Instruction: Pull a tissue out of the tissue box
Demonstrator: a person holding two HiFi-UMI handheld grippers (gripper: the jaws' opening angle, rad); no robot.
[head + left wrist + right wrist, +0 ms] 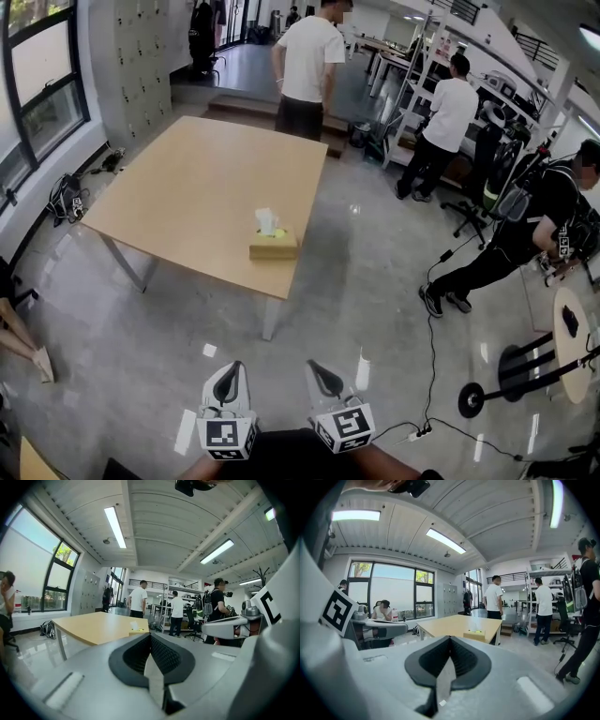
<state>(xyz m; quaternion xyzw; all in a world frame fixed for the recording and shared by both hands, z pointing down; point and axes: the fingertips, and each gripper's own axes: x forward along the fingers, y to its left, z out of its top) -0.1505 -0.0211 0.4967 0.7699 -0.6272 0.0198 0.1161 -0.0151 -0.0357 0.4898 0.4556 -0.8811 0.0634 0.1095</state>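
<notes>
Tissue box (273, 246) sits by the wooden table's (187, 187) near edge at 12 o'clock, well apart from left gripper (231, 368) and right gripper (322, 368), both closed and empty; arriving unopened could shove the light box or flatten its tissue (266, 221).

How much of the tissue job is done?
Nothing done yet: the tissue stands in the tissue box on the table, untouched. In hand: nothing; the left gripper and right gripper are both shut and empty, over the floor short of the table. Left to do: reach the box, pinch the tissue, pull it out.
</notes>
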